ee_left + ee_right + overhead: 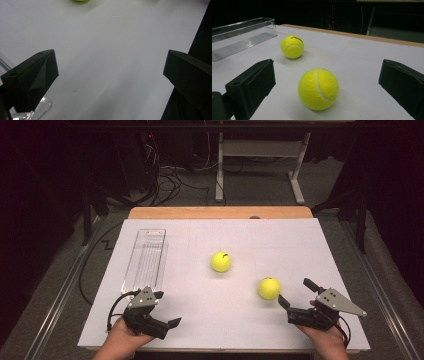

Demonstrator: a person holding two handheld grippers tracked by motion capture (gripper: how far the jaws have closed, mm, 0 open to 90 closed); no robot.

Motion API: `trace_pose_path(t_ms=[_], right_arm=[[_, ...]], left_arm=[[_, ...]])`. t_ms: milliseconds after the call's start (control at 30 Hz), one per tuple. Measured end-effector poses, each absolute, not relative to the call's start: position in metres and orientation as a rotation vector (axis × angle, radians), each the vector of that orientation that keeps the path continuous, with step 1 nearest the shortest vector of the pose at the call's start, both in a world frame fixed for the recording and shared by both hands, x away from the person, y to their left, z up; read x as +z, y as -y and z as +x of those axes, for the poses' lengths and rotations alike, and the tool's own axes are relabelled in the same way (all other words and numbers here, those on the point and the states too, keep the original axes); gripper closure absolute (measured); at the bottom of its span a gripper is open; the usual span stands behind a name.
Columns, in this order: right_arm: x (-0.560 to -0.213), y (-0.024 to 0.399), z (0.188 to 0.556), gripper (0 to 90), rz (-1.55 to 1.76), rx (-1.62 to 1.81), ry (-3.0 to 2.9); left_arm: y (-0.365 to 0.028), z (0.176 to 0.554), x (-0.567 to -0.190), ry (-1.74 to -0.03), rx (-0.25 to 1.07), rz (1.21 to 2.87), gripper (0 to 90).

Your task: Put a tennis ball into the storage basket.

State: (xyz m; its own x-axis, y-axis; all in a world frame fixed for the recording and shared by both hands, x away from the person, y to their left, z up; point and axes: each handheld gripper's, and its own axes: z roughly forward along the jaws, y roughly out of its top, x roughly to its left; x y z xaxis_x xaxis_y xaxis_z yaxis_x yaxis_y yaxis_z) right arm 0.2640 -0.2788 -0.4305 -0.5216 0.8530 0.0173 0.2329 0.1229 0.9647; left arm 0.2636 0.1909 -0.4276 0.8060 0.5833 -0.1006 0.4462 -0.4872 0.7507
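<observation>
Jaws of the right gripper (325,82) stand spread, the near tennis ball (318,89) lying between them untouched.

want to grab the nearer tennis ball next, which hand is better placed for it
Right. The right claw is open and faces the nearer tennis ball, which sits just ahead between its jaws. The left claw is by the clear tray, farther off.

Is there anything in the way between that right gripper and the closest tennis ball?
No. The right gripper is open, facing the near tennis ball, with bare white table between them. The other ball sits farther off.
</observation>
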Motion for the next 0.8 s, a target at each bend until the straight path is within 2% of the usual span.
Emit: trace_pose_path(t_ms=[800], right_arm=[[-0.431,0.277,0.264,1.2,1.041,1.425,-1.858]], left_arm=[[-0.173,0.266,-0.443,-0.791,0.109,2.358,0.7]])
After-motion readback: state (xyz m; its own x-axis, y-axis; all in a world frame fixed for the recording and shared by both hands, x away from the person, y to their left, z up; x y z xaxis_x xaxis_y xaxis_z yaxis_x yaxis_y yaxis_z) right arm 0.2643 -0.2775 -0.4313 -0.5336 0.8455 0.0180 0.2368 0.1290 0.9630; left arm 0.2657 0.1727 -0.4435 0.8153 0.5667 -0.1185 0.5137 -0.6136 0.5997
